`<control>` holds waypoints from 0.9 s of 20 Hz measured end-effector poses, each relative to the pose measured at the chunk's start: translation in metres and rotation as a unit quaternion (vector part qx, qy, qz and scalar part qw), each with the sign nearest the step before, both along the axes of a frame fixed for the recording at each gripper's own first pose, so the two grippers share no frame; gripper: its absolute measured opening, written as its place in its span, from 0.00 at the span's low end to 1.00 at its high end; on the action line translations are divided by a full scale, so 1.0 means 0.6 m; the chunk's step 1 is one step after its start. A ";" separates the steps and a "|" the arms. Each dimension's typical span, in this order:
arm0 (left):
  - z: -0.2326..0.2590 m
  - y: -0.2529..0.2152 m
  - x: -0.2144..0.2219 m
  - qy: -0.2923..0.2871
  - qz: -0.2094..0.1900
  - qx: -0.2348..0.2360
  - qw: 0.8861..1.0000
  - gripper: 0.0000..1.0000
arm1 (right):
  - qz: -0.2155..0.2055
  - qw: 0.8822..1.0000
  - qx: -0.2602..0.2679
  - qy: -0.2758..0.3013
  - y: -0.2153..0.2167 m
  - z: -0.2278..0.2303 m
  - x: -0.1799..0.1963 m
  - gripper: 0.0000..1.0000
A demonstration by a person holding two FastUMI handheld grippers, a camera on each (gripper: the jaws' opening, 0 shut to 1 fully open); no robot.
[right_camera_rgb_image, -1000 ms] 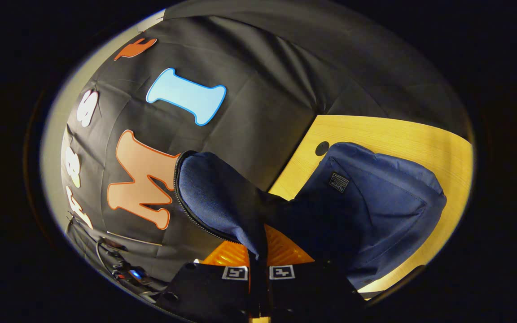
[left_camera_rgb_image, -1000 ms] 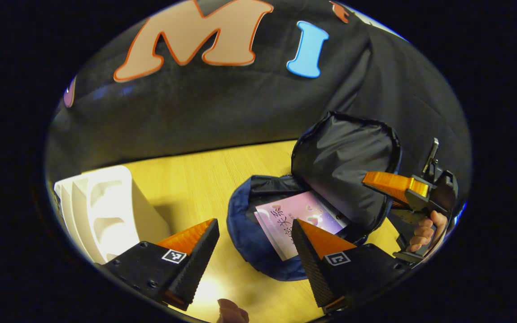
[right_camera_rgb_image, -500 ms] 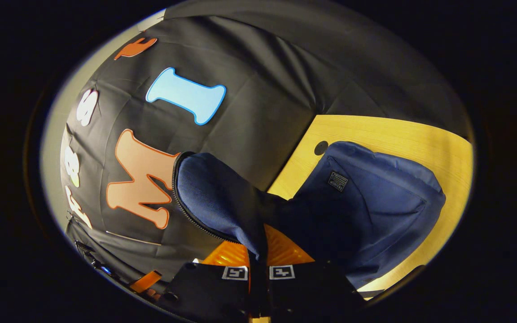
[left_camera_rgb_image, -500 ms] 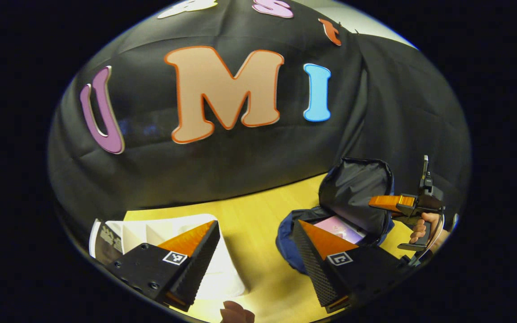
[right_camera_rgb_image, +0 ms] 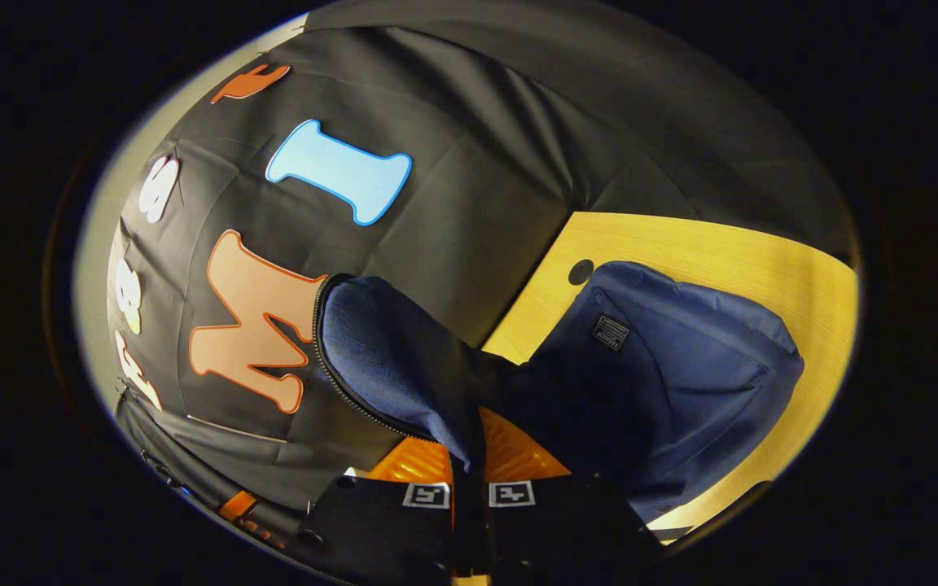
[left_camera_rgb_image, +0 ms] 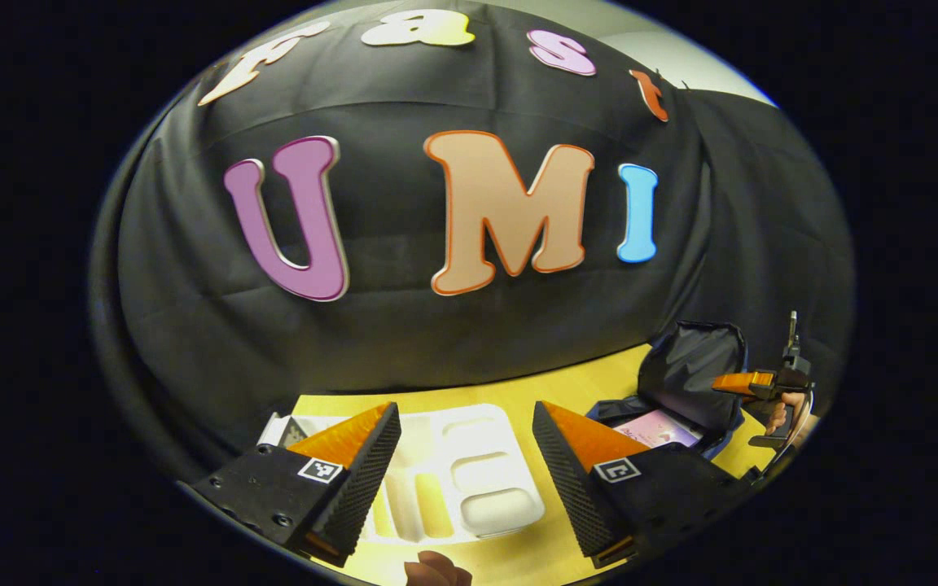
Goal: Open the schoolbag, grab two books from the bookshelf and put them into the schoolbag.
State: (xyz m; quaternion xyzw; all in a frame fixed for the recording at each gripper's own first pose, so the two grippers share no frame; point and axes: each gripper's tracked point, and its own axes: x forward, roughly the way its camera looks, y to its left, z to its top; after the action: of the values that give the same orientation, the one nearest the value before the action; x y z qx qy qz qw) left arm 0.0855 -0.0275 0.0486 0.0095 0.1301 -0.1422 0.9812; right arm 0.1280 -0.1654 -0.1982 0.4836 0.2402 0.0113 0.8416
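Note:
In the left gripper view my left gripper (left_camera_rgb_image: 463, 407) stands open over the white bookshelf (left_camera_rgb_image: 453, 480), which lies on the table. A dark book (left_camera_rgb_image: 291, 430) shows at the shelf's left end. Far to the right sits the blue schoolbag (left_camera_rgb_image: 685, 378) with its flap held up and a pink book (left_camera_rgb_image: 655, 428) inside. The right gripper (left_camera_rgb_image: 736, 381) and the hand (left_camera_rgb_image: 780, 411) holding it are beside the flap. In the right gripper view my right gripper (right_camera_rgb_image: 469, 456) is shut on the edge of the bag flap (right_camera_rgb_image: 396, 358), with the bag body (right_camera_rgb_image: 681, 382) to its right.
The wooden table (right_camera_rgb_image: 721, 252) runs under the bag and has a small round hole (right_camera_rgb_image: 580, 271) near the wall. Bare tabletop (left_camera_rgb_image: 575, 382) lies between the shelf and the bag. A fingertip (left_camera_rgb_image: 436, 568) shows at the bottom edge.
My left gripper has drawn back and swung left, from above the bag and its pink book to over the white bookshelf. The right gripper has kept its hold on the flap.

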 end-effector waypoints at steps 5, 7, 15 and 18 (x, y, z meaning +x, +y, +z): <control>0.004 0.119 0.012 0.002 0.044 -0.007 0.999 0.95 | -0.006 1.000 0.000 0.003 -0.002 0.000 0.000 0.03; -0.007 0.151 0.016 0.012 0.053 -0.012 0.998 0.95 | -0.006 1.000 -0.002 0.004 -0.002 -0.001 -0.002 0.04; -0.096 0.265 0.074 0.080 0.086 -0.023 0.993 0.94 | -0.009 1.000 -0.009 0.009 -0.001 -0.001 -0.002 0.03; -0.132 0.284 0.105 0.102 0.085 -0.012 0.991 0.95 | -0.011 1.000 -0.008 0.011 -0.004 -0.002 -0.003 0.04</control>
State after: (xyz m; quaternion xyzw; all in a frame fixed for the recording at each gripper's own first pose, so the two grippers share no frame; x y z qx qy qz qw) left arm 0.1482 0.1430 -0.0304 -0.0274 0.2278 -0.0600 0.9715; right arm 0.1262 -0.1679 -0.1997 0.4795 0.2447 -0.0052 0.8427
